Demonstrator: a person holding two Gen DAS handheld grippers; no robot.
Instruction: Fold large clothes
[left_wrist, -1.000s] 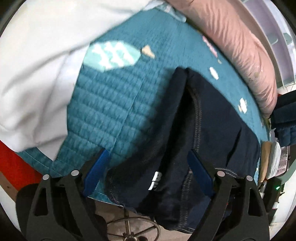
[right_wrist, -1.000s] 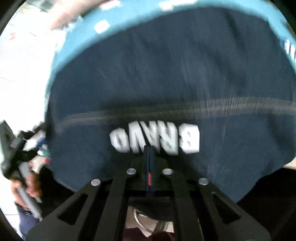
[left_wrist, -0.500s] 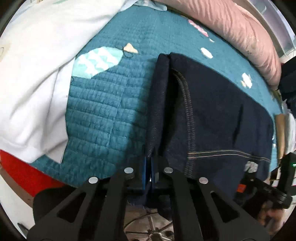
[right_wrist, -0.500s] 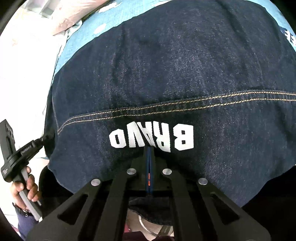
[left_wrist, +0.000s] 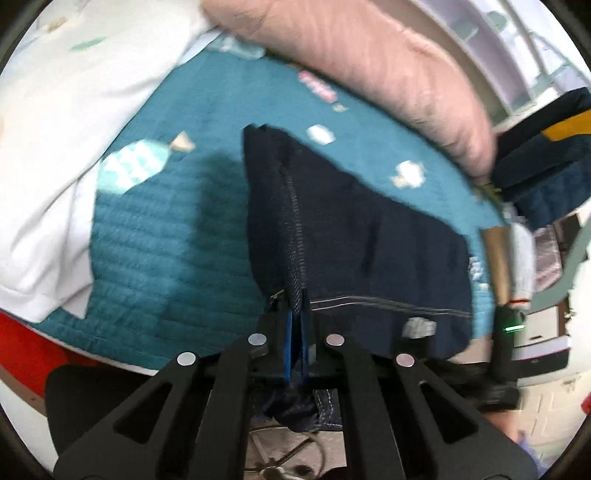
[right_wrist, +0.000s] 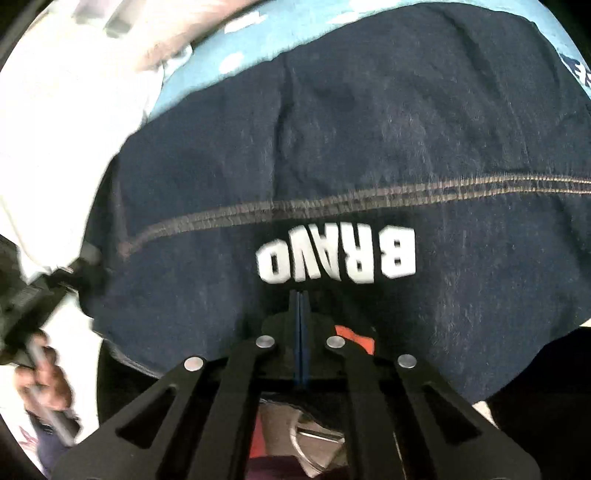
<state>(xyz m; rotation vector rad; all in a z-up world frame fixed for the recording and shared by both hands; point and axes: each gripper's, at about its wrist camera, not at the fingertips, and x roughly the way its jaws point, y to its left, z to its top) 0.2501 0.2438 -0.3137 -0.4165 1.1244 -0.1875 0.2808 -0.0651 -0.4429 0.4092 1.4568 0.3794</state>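
On teal quilted bed cover (left_wrist: 155, 240), dark navy denim garment (left_wrist: 369, 236) lying partly lifted, left gripper (left_wrist: 295, 310) fingers clamping its stitched seam edge, right gripper (right_wrist: 300, 306) fingers pinching its hem below white BRAVO lettering (right_wrist: 338, 256), pink pillow (left_wrist: 369, 66) lying beyond.

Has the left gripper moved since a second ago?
Yes. The left gripper, now shut on the dark denim garment, has pulled its edge up off the teal quilt.

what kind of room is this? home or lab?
Most likely a home bedroom. The dark denim garment lies on a teal quilted bedspread, with a pink pillow and white bedding beside it. White shelving stands behind.
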